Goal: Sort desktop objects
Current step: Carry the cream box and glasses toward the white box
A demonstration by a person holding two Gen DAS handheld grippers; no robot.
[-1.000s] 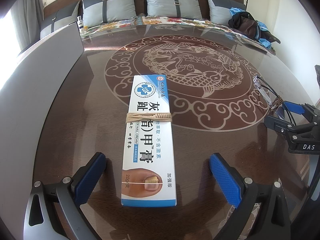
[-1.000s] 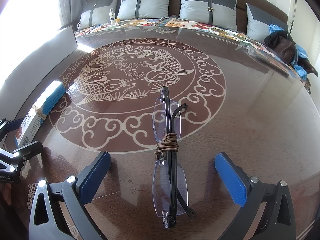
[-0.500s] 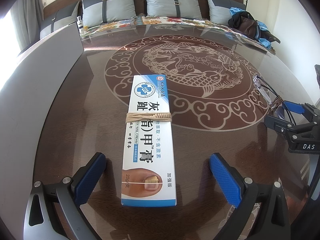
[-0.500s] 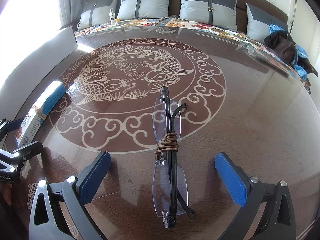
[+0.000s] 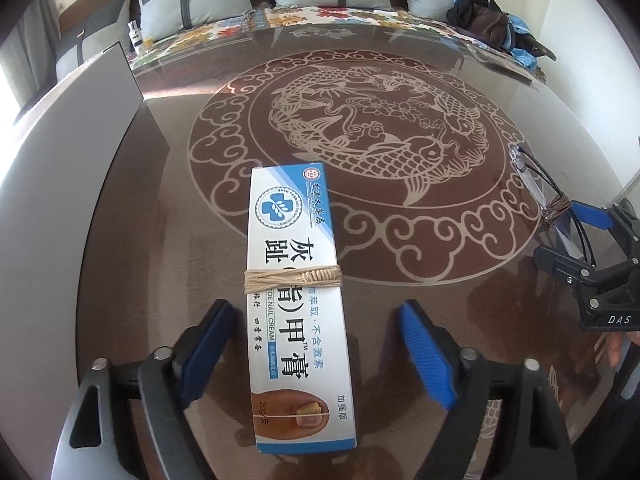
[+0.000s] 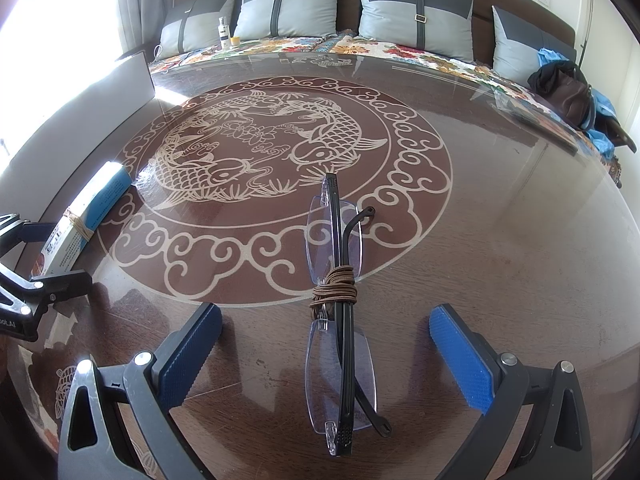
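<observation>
- Left wrist view: left gripper [image 5: 316,354] points down at a dark glass table [image 5: 460,280] w/ a pale fish-and-cloud pattern.
- Its jaws have just been closing; the cream box [image 5: 298,304] lies between them. Left blue pad sits just beside the box's left edge; can't tell if it touches. Right pad is apart from the box, clear gap showing.
- Box is long, white and blue, lying flat, running lengthwise away from the jaws. Tan string [image 5: 293,280] wraps its middle, just ahead of the pad tips.
- Far right of the jaws: right gripper [image 5: 576,236], w/ the glasses [image 5: 532,184] at its pads.
- Right wrist view: right gripper [image 6: 324,350] jaws spread wide, pinching nothing.
- Folded glasses [image 6: 340,312] lie flat on the table [image 6: 500,240] midway between the pads, touching neither, running lengthwise away from the jaws. Brown cord [image 6: 335,288] is wound round the middle, just ahead of the pad tips.
- Far left of these jaws: cream box [image 6: 86,212] w/ the left gripper [image 6: 36,256] around its near end.
- Beyond the table: sofa w/ grey cushions [image 6: 296,8].
</observation>
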